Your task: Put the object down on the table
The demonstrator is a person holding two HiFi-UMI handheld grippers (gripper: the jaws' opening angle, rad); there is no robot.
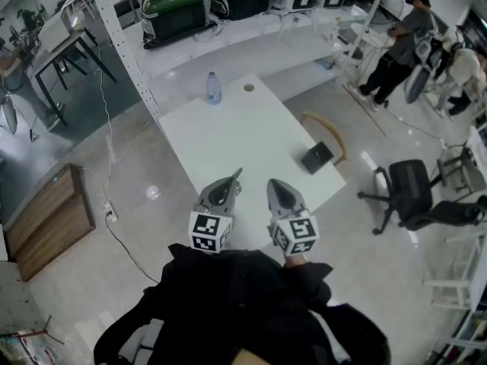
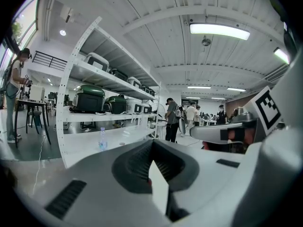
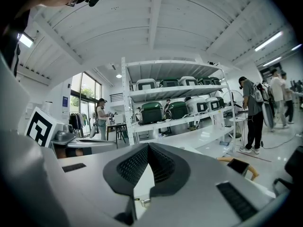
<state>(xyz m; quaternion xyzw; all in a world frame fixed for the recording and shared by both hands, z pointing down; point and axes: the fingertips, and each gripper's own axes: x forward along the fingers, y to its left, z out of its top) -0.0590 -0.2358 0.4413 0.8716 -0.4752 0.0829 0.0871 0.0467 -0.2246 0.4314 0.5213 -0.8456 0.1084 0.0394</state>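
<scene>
Both grippers hover side by side over the near edge of the white table [image 1: 228, 128], held by a person in black. My left gripper [image 1: 237, 173] [image 2: 152, 143] has its jaws shut with nothing between them. My right gripper [image 1: 272, 182] [image 3: 148, 146] looks the same: jaws together at the tips, nothing held. A flat black object [image 1: 317, 157] [image 3: 240, 165] lies on the table's right edge, well ahead and right of the right gripper. A clear water bottle [image 1: 214, 88] [image 2: 102, 138] stands upright at the far end, beside a small round item [image 1: 249, 87].
A wooden chair [image 1: 329, 131] stands against the table's right side, and a black office chair [image 1: 411, 192] farther right. White shelving with green and white cases [image 1: 175, 6] runs behind the table. People stand at the back right [image 1: 396, 48]. A wooden cabinet [image 1: 46, 219] sits at left.
</scene>
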